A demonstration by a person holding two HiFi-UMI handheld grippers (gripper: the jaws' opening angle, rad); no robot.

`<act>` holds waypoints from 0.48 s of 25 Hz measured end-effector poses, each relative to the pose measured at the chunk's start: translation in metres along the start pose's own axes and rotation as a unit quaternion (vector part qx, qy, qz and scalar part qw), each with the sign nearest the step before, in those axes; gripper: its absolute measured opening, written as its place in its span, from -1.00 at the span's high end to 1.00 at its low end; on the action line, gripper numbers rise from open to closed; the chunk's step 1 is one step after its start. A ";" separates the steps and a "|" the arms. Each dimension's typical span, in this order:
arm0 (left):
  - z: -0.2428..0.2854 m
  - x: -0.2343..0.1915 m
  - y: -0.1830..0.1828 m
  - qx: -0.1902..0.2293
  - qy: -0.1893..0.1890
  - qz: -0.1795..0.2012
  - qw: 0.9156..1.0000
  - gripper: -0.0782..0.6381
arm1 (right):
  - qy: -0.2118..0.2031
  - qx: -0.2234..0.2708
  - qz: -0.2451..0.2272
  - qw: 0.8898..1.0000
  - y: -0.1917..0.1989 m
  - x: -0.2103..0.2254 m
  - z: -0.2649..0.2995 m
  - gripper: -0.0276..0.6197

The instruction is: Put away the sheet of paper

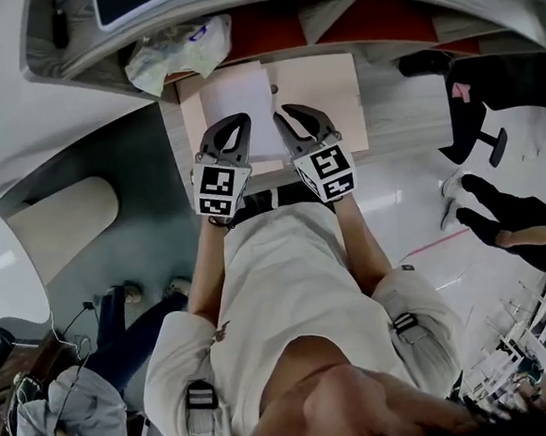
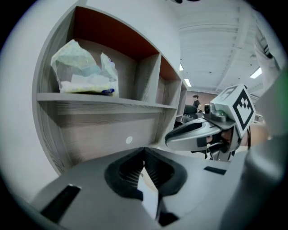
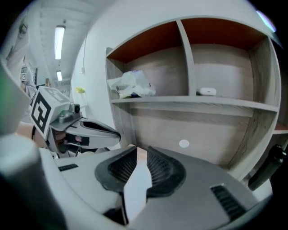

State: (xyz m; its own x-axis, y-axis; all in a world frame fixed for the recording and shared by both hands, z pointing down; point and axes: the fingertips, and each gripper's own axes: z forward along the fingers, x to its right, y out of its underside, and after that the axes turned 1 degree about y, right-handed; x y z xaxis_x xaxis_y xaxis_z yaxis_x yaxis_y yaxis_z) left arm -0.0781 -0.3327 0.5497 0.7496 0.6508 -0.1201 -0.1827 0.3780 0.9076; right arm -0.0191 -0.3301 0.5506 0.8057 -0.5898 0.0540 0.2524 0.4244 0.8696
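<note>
The white sheet of paper [image 1: 236, 102] is over the pinkish desk top [image 1: 324, 86], below the shelf unit. Both grippers hold at its near edge. My left gripper [image 1: 238, 130] is shut on the sheet; in the left gripper view its jaws [image 2: 144, 155] meet at the tips with the paper [image 2: 149, 195] pinched edge-on between them. My right gripper [image 1: 289, 122] has the paper [image 3: 137, 188] running between its jaws [image 3: 141, 152], but a narrow gap shows between the pads. Each gripper shows in the other's view, the right one [image 2: 198, 134] and the left one [image 3: 90, 130].
The grey shelf unit [image 3: 193, 104] with red-backed cubbies stands behind the desk. A crumpled plastic bag [image 1: 180, 50] fills its left cubby and a small white object [image 3: 207, 91] lies in the middle one. Another person's dark sleeve [image 1: 518, 221] and an office chair [image 1: 479, 140] are at the right.
</note>
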 end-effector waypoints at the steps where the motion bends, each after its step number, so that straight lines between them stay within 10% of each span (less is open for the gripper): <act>1: -0.005 0.000 -0.007 0.008 -0.001 0.001 1.000 0.73 | 0.000 0.012 -0.004 1.000 -0.009 -0.002 -0.005 0.67; 12: -0.056 0.007 -0.069 0.076 0.004 0.028 0.997 0.73 | 0.009 0.089 -0.034 0.995 -0.065 -0.020 -0.049 0.85</act>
State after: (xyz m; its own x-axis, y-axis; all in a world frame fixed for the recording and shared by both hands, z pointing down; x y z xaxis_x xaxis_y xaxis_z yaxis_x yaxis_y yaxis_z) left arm -0.0960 -0.3174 0.4632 0.7364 0.6728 -0.0709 -0.1251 0.2384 0.9631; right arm -0.0260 -0.3123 0.4692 0.7995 -0.6005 -0.0158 0.2100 0.2548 0.9439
